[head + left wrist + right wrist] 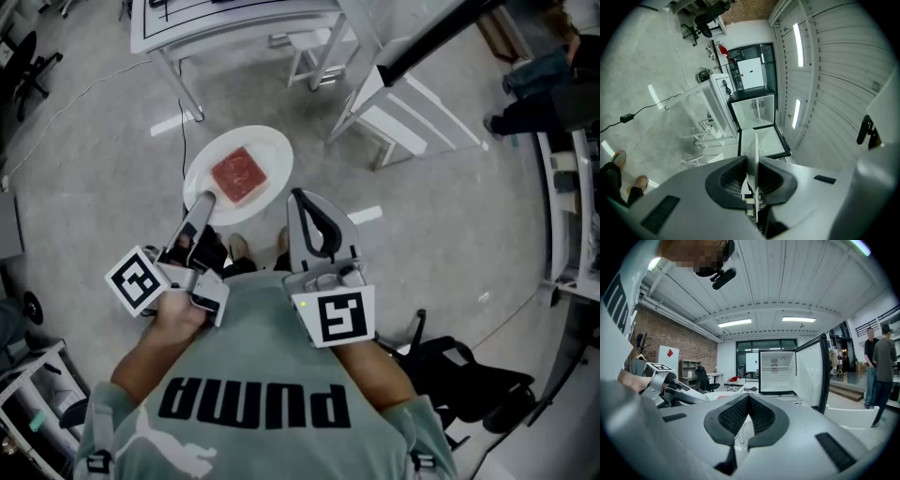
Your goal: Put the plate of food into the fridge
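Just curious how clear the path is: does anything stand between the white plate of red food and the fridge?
Nothing visible does. The round white plate with its red square of food is gripped by its rim in the left gripper, and the small black-framed fridge ahead has its door swung wide open.

The round white plate (270, 150) is holding a mottled red square slab of food (238, 175). The grey plastic left gripper (204, 202) and grey plastic right gripper (298, 199) are each showing a black-and-white square-marker cube. The person's sage-green T-shirt (272, 347) is bearing black lettering. The small open fridge (777, 373) is showing white walls inside a black frame.
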The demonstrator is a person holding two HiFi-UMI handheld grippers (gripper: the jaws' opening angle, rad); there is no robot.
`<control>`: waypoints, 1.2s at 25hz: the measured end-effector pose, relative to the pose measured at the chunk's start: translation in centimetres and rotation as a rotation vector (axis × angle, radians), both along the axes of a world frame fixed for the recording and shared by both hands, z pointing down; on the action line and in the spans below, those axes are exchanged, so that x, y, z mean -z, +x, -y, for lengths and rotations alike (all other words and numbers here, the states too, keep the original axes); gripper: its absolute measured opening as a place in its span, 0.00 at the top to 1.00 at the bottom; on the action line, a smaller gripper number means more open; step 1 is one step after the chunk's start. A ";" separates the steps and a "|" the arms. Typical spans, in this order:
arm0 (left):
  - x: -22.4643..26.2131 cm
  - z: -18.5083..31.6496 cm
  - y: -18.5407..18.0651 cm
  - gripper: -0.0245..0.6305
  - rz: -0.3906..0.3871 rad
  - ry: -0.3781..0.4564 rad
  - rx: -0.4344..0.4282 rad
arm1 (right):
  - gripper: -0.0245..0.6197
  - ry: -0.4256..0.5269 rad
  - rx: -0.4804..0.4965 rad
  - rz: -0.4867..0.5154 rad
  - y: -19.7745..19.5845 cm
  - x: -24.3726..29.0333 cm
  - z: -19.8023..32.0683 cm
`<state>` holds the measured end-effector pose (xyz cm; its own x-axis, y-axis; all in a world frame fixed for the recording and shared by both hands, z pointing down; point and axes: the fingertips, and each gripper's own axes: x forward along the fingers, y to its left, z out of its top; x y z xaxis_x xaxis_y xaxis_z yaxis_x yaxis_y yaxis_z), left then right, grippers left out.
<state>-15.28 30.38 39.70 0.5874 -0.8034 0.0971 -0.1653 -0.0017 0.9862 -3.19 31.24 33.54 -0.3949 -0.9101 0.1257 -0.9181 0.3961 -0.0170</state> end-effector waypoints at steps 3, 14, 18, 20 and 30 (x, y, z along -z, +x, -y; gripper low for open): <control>0.1 -0.2 0.1 0.89 0.002 0.005 -0.001 | 0.96 0.004 0.001 0.009 0.1 0.2 -0.1; 0.3 -0.7 0.9 0.89 0.014 0.006 -0.005 | 0.96 0.008 0.006 0.033 0.9 0.4 -0.5; 0.2 -0.9 1.7 0.90 0.007 -0.002 0.003 | 0.96 0.003 0.008 0.043 1.9 0.3 -0.5; 0.2 -0.8 2.2 0.89 0.007 -0.005 0.008 | 0.96 0.004 0.011 0.051 2.4 0.4 -0.4; 0.7 -0.3 5.7 0.90 0.025 -0.003 0.051 | 0.96 0.003 0.043 0.075 6.7 0.2 0.6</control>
